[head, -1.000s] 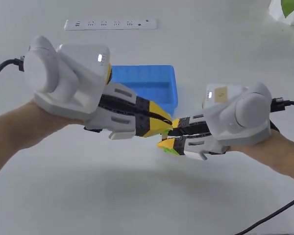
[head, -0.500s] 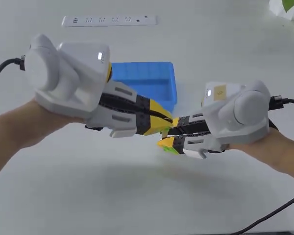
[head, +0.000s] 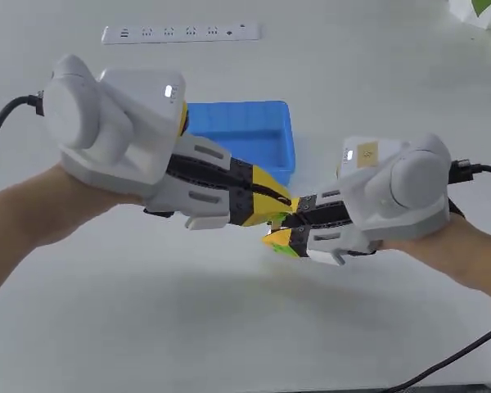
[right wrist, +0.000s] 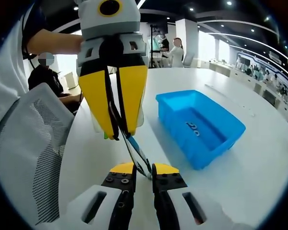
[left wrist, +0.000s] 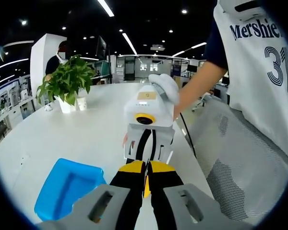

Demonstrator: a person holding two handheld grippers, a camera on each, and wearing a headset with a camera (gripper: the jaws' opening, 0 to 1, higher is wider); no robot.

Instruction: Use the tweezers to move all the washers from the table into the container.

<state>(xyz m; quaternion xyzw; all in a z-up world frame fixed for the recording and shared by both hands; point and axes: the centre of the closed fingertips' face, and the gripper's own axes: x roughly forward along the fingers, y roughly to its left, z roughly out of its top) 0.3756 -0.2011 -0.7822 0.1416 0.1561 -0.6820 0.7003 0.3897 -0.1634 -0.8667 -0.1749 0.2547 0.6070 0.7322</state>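
The left gripper [right wrist: 116, 135] and right gripper [right wrist: 144, 168] both pinch the thin tweezers [right wrist: 136, 149] (likely springy, slippery); best held mid-arm.

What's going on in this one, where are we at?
A person holds a hand-held gripper in each hand above the white table, with the tips meeting. The left hand-held gripper is shut on the tweezers. The right hand-held gripper has its jaws closed around their other end, so this looks like a handover or regrip. The blue container sits close by, with what look like a few washers inside.
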